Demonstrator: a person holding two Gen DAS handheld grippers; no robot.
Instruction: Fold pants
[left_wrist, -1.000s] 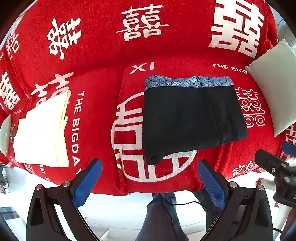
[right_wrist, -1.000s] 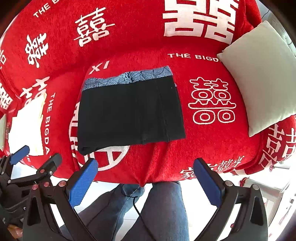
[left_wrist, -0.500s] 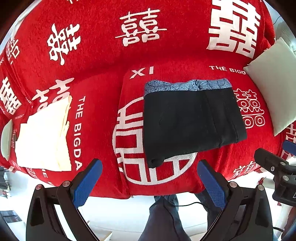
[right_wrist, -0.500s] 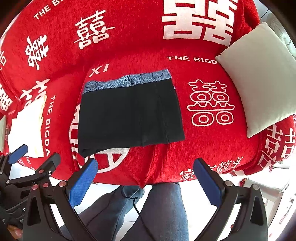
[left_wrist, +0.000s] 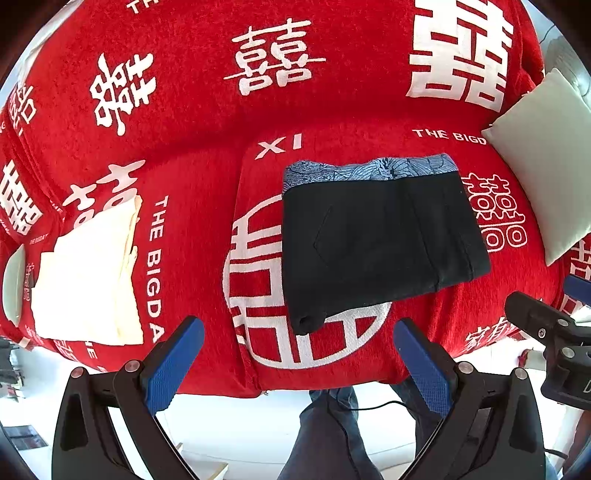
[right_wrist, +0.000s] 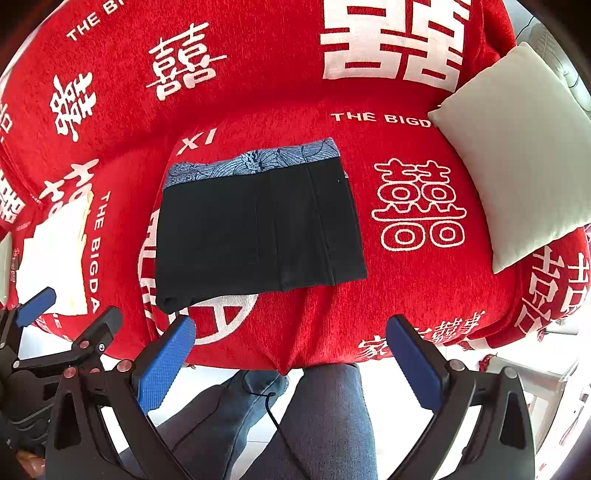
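Note:
Black pants (left_wrist: 373, 240) (right_wrist: 258, 232) lie folded into a compact rectangle on the red sofa seat, with a blue patterned lining strip (left_wrist: 369, 170) showing along the far edge. My left gripper (left_wrist: 297, 363) hangs open in front of the seat's front edge, nothing between its blue pads. Off to the right, my right gripper (right_wrist: 290, 363) is likewise open and empty, held above the person's knees. Neither gripper touches the pants. The right gripper's black frame (left_wrist: 546, 332) shows at the right edge of the left wrist view.
The sofa wears a red cover (left_wrist: 207, 110) with white characters. A folded cream cloth (left_wrist: 88, 280) (right_wrist: 55, 254) lies on the left of the seat. A pale cushion (left_wrist: 543, 162) (right_wrist: 517, 155) leans at the right. The person's legs in jeans (right_wrist: 314, 424) are below the seat edge.
The view of the sofa has shifted slightly as both grippers drift a little. The pants stay put and both grippers stay open.

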